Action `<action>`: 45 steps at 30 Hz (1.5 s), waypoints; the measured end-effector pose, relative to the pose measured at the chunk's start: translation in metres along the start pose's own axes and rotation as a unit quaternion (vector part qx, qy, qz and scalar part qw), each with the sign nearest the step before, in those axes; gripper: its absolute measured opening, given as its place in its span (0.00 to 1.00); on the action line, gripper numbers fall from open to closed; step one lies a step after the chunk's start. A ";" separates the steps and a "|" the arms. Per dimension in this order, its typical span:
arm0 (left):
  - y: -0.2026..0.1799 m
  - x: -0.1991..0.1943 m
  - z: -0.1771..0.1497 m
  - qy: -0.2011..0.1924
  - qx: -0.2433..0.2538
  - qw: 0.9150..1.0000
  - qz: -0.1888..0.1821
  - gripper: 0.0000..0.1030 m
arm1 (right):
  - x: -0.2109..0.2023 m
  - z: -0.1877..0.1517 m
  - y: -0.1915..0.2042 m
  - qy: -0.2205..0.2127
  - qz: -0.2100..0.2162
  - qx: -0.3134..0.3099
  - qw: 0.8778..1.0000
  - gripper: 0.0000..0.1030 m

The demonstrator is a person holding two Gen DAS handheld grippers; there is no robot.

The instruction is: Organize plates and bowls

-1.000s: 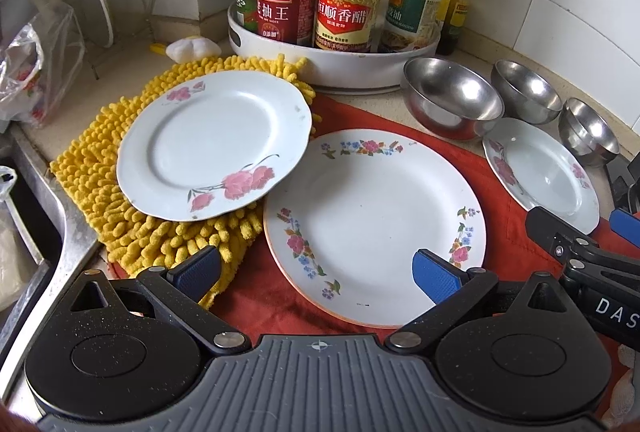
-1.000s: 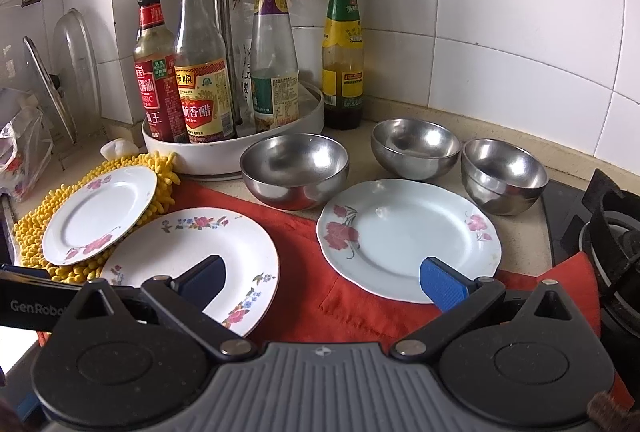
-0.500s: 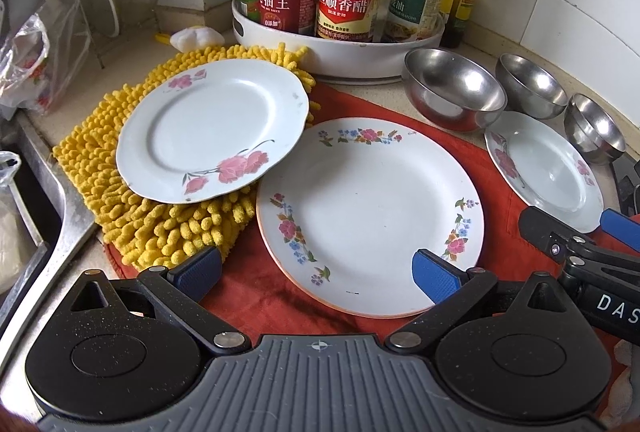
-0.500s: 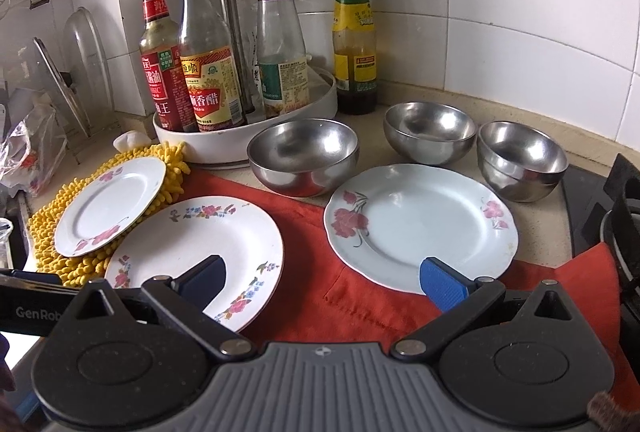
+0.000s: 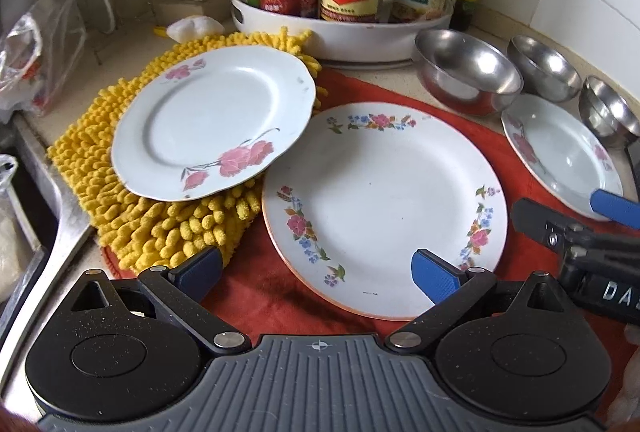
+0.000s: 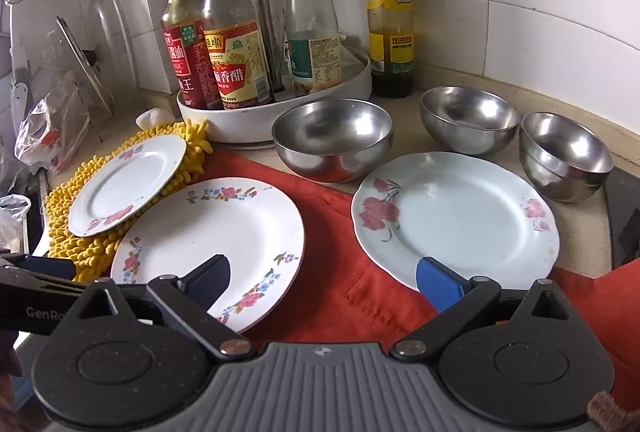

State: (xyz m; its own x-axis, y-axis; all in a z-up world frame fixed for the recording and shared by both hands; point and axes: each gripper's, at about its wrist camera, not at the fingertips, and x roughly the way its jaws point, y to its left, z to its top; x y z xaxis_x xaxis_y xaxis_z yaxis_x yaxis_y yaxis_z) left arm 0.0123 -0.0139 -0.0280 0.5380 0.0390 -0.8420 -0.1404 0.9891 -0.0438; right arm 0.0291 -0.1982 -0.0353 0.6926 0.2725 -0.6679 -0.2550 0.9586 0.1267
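Left wrist view shows the left gripper (image 5: 316,268) with its two blue fingers spread wide and holding nothing. They hang just over the near edge of the big flower-rim plate (image 5: 384,207), which lies on the red cloth (image 5: 256,296). Up and to the left, a pink-rose plate (image 5: 212,119) rests tilted on a fuzzy yellow mat (image 5: 160,232).

In the right wrist view, the right gripper (image 6: 322,280) is also spread wide and empty. One finger sits over the big plate, the other over a second pink-rose plate (image 6: 456,220). Behind stand three steel bowls (image 6: 332,143).

Nothing looks stacked yet, so the sorting seems to be just starting. Next, a gripper probably needs to go lower, slide a finger under a plate rim and pinch it.
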 end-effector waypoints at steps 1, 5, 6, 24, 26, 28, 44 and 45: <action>0.002 0.003 -0.001 0.007 0.008 1.000 -0.007 0.99 | 0.001 0.000 -0.001 0.002 0.005 0.005 1.000 0.93; 0.011 0.012 -0.003 0.018 0.022 0.999 -0.036 0.97 | 0.010 0.004 0.001 0.015 0.017 0.016 1.000 0.89; 0.013 0.013 -0.002 0.019 0.025 0.999 -0.042 0.97 | 0.012 0.006 0.003 0.014 0.018 0.016 1.000 0.89; 0.026 0.025 0.016 0.011 0.064 0.990 -0.128 0.95 | 0.053 0.013 0.015 0.070 0.091 0.036 0.993 0.57; 0.023 0.031 0.018 0.011 0.073 0.988 -0.134 1.00 | 0.055 0.015 0.012 0.075 0.095 0.038 0.992 0.57; 0.021 0.032 0.019 0.005 0.078 0.989 -0.128 0.99 | 0.056 0.016 0.009 0.074 0.100 0.044 0.991 0.56; 0.007 0.022 0.003 0.002 0.131 0.982 -0.133 0.91 | 0.027 0.006 0.000 0.077 0.079 0.025 0.994 0.52; 0.008 0.020 0.002 -0.002 0.133 0.982 -0.132 0.91 | 0.029 0.004 -0.001 0.086 0.078 0.027 0.993 0.52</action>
State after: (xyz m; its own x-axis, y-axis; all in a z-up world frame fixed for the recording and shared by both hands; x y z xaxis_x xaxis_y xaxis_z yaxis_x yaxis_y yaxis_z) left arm 0.0234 -0.0049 -0.0446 0.5300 -0.2243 -0.8178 0.2259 0.9669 -0.1188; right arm 0.0521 -0.1913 -0.0515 0.5205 0.4040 -0.7522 -0.3097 0.9103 0.2746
